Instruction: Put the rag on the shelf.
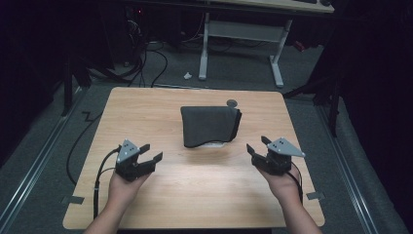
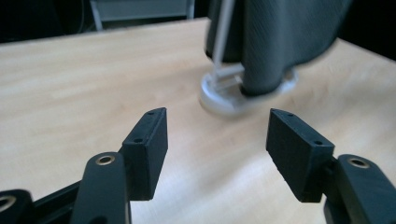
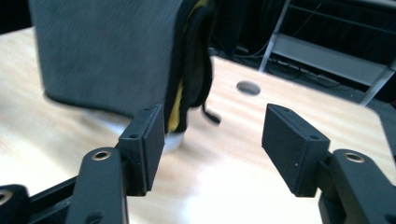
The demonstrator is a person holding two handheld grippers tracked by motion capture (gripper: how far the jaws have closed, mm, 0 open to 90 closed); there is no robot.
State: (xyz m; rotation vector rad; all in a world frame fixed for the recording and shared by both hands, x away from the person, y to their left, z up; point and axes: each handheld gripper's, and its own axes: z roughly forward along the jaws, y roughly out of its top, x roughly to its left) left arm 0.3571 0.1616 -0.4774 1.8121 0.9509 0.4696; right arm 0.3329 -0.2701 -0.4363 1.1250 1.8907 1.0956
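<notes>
Dark grey cloth, yellow-lined at one edge, drapes over a white round-based stand between the left gripper and right gripper, both released and empty.

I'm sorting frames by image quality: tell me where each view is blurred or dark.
High view: sharp on the table, surroundings nearly black. Left gripper view: dark cloth and white base motion-blurred, jaws crisp. Right gripper view: cloth edge soft, tabletop glare washed out.
</notes>
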